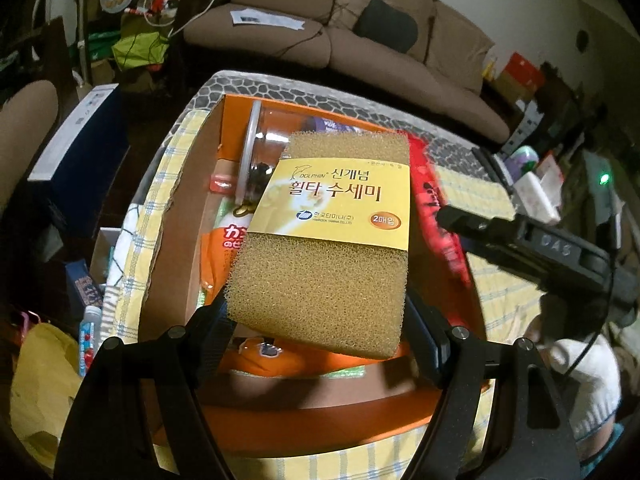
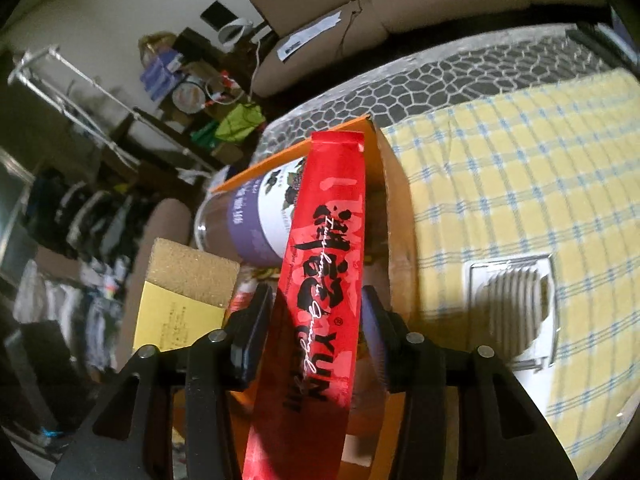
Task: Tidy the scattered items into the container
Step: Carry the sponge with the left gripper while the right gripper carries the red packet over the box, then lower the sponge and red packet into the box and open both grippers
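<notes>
My left gripper [image 1: 316, 320] is shut on a yellow-brown sponge pack [image 1: 328, 240] with a yellow Korean label, held above the orange cardboard box [image 1: 304, 412]. My right gripper [image 2: 316, 316] is shut on a long red packet [image 2: 320, 288] with black lettering, held over the same box [image 2: 396, 216]; the packet also shows in the left wrist view [image 1: 436, 208]. Inside the box lie a clear jar with a purple label [image 2: 248, 216], an orange packet [image 1: 224, 248] and other items, partly hidden by the sponge. The sponge shows in the right wrist view [image 2: 184, 292].
The box stands on a yellow checked cloth [image 2: 520, 184] over a table with a dark mosaic edge [image 1: 448, 144]. A white plastic tray [image 2: 516, 304] lies on the cloth right of the box. A brown sofa [image 1: 360, 40] stands behind; clutter fills the floor at left.
</notes>
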Demonstrator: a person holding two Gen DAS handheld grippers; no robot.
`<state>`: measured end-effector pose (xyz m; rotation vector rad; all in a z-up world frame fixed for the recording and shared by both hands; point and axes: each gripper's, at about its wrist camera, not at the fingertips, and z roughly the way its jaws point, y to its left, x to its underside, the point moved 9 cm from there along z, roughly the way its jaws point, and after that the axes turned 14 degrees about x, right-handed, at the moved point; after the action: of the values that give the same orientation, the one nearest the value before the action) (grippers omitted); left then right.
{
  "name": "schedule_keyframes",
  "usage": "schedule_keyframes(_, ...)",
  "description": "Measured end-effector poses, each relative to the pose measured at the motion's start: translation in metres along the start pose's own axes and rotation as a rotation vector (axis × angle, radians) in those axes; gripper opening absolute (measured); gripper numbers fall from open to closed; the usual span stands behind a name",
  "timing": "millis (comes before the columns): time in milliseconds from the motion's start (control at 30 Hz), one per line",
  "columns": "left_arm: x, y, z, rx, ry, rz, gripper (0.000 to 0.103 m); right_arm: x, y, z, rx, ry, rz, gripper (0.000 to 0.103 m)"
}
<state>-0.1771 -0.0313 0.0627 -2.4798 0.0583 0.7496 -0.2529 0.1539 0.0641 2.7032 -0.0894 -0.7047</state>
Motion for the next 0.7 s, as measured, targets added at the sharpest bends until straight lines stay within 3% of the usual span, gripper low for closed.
schedule_keyframes(233, 0.004, 0.006, 0.001, -0.012, 0.008, -0.023, 0.075, -0.002, 0.002, -0.009, 0.036, -0.033, -0.046, 0.062)
schedule_keyframes(300, 0.006, 0.006, 0.002, -0.016, 0.012, -0.022, 0.075, -0.002, 0.002, -0.014, 0.050, -0.047, -0.059, 0.068)
schedule_keyframes(433, 0.008, 0.006, 0.004, -0.013, 0.021, -0.025, 0.075, -0.003, 0.007, -0.017, 0.029, -0.064, -0.078, 0.069)
schedule_keyframes(700, 0.010, 0.007, 0.004, -0.016, 0.028, -0.023, 0.075, 0.005, 0.020, 0.010, 0.064, -0.024, -0.126, 0.069)
